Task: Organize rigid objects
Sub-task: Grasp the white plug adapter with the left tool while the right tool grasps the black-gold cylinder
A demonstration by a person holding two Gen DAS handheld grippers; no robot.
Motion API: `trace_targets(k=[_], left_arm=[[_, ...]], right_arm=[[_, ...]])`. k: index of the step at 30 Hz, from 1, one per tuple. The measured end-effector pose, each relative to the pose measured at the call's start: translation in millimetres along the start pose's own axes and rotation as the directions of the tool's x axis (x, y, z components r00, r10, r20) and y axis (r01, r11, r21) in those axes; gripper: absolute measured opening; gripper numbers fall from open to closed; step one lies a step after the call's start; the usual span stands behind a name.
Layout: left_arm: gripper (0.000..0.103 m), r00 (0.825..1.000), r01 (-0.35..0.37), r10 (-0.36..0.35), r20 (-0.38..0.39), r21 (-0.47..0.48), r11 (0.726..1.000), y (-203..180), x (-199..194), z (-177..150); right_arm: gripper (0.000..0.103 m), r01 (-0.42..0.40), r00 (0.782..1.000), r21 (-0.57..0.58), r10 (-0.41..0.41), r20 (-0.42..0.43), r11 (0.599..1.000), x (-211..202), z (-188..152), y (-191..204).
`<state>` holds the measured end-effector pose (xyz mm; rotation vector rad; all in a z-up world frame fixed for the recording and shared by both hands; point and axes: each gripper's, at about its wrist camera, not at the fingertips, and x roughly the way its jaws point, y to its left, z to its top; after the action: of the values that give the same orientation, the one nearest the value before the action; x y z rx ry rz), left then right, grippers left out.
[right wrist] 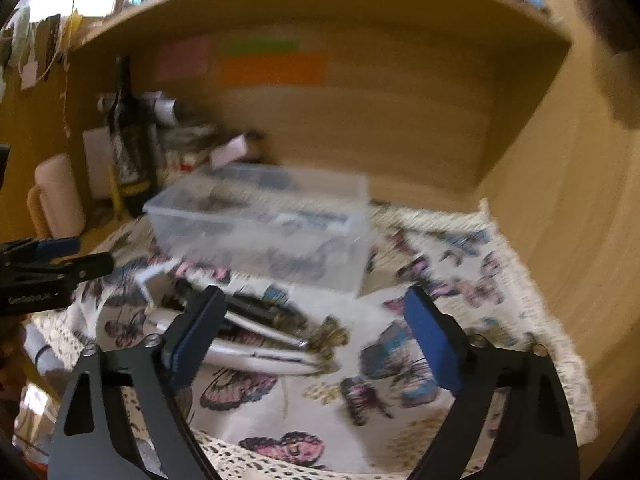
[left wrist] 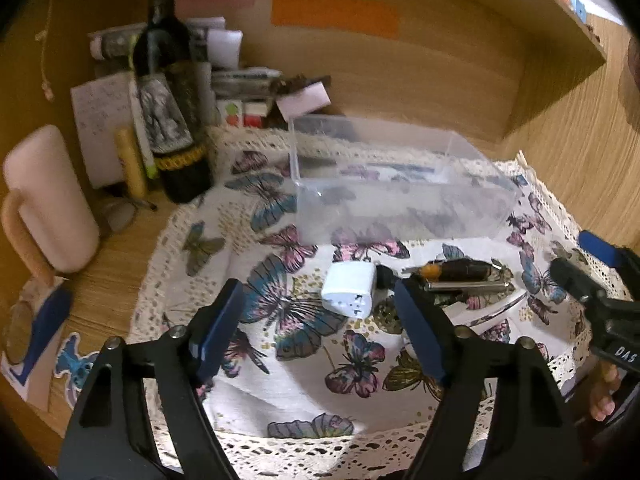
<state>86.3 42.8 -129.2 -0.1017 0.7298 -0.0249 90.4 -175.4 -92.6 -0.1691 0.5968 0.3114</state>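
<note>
Both grippers hang open and empty over the butterfly cloth on the bench. The left gripper faces the white adapter, which lies just near of the clear bin; the right gripper hovers by the pens, a loose cluster right of the adapter. The bin looks light and could skid on the cloth if a finger knocks its wall. The pens touch one another, so a grab may catch two, or roll one away. The bottle at far left stands close enough to tip.
</note>
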Motion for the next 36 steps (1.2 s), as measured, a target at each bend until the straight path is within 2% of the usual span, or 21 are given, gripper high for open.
trace_targets(k=[3,6,8,10,14,17,19,26,31,36], left_arm=[[0.07,0.998,0.039,-0.04,-0.038,-0.011,0.999,-1.9,14.3,5.3],[0.067,0.995,0.067,-0.068,-0.073,-0.02,0.998,-3.7,29.3,10.9],[0.064,0.991,0.082,-0.085,-0.106,-0.03,0.996,-3.6,40.4,13.4],[0.056,0.986,0.093,-0.097,-0.134,-0.036,0.995,-3.1,48.8,14.1],[0.05,0.977,0.106,-0.113,-0.181,-0.046,0.993,-1.3,64.0,12.7],[0.047,0.972,0.119,-0.127,-0.196,-0.05,0.992,0.0,69.0,11.0],[0.043,0.973,0.121,-0.128,-0.193,-0.047,0.992,-0.3,70.3,9.7],[0.039,0.971,0.135,-0.147,-0.19,-0.074,0.988,3.4,75.2,9.6],[0.039,0.973,0.139,-0.154,-0.174,-0.095,0.986,7.6,71.9,8.7],[0.039,0.981,0.113,-0.124,-0.151,-0.081,0.99,6.7,66.1,9.6]], right_arm=[[0.082,-0.047,0.997,-0.007,0.047,-0.053,0.999,14.6,0.6,3.5],[0.073,-0.098,0.99,-0.018,0.095,-0.105,0.995,29.3,4.9,6.6],[0.067,-0.125,0.982,-0.022,0.12,-0.148,0.992,40.9,7.5,7.3],[0.062,-0.133,0.976,-0.026,0.126,-0.178,0.991,50.6,9.0,6.4],[0.057,-0.176,0.956,-0.015,0.167,-0.242,0.984,68.8,11.9,5.2],[0.047,-0.216,0.936,-0.025,0.2,-0.289,0.976,80.6,11.8,8.9],[0.036,-0.231,0.923,-0.037,0.207,-0.325,0.972,89.0,10.1,12.4],[0.032,-0.29,0.89,-0.031,0.257,-0.376,0.957,101.7,13.2,14.7],[0.027,-0.346,0.855,-0.055,0.291,-0.429,0.937,103.3,14.7,19.3],[0.027,-0.4,0.819,-0.043,0.336,-0.466,0.915,101.4,11.6,23.8]])
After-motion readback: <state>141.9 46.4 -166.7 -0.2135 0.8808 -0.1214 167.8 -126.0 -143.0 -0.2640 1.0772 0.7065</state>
